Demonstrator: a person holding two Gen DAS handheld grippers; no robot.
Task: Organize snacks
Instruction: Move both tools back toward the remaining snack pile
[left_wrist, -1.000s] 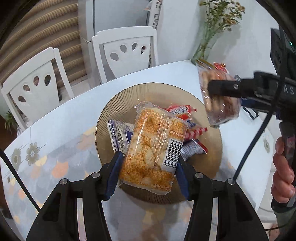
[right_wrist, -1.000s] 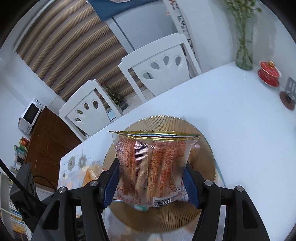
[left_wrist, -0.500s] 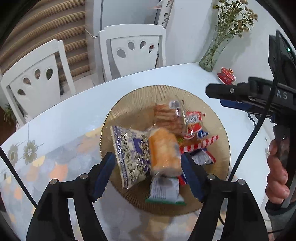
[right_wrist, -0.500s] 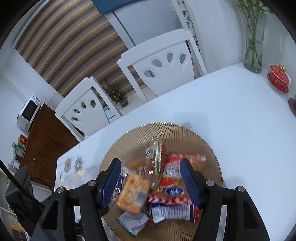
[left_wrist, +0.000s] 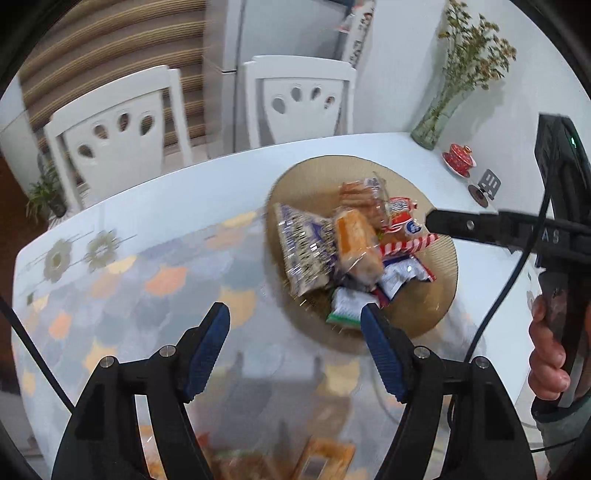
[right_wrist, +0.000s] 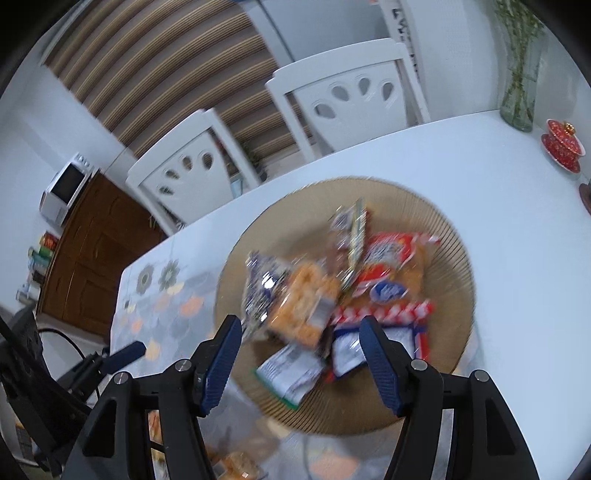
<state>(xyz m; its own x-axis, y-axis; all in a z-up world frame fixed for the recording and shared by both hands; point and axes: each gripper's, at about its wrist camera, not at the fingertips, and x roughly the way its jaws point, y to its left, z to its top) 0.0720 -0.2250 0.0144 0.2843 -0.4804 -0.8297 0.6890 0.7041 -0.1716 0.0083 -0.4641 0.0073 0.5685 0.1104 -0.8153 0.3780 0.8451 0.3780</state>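
Observation:
A ribbed gold plate (left_wrist: 439, 295) (right_wrist: 454, 236) holds a heap of snack packs. Among them lie an orange pack (left_wrist: 356, 247) (right_wrist: 303, 299), a blue-and-white pack (left_wrist: 303, 243), a clear pack of sausage sticks (left_wrist: 364, 195) and red-and-white packs (right_wrist: 384, 291). My left gripper (left_wrist: 295, 332) is open and empty over the patterned tabletop, left of the plate. My right gripper (right_wrist: 301, 332) is open and empty above the plate's near side. One of its fingers (left_wrist: 465, 224) reaches over the plate in the left wrist view. Blurred packs (left_wrist: 325, 458) lie at the near edge.
A glass vase (left_wrist: 428, 125) with flowers, a red lidded cup (left_wrist: 460, 158) and a small stand (left_wrist: 487, 184) sit at the table's far right. Two white chairs (left_wrist: 110, 125) (left_wrist: 299, 99) stand behind the table (right_wrist: 517, 258). A hand (left_wrist: 546, 354) grips the right handle.
Both grippers opened and let their packs drop onto the plate. Both then drew back toward the near edge, the left one also sliding left off the plate.

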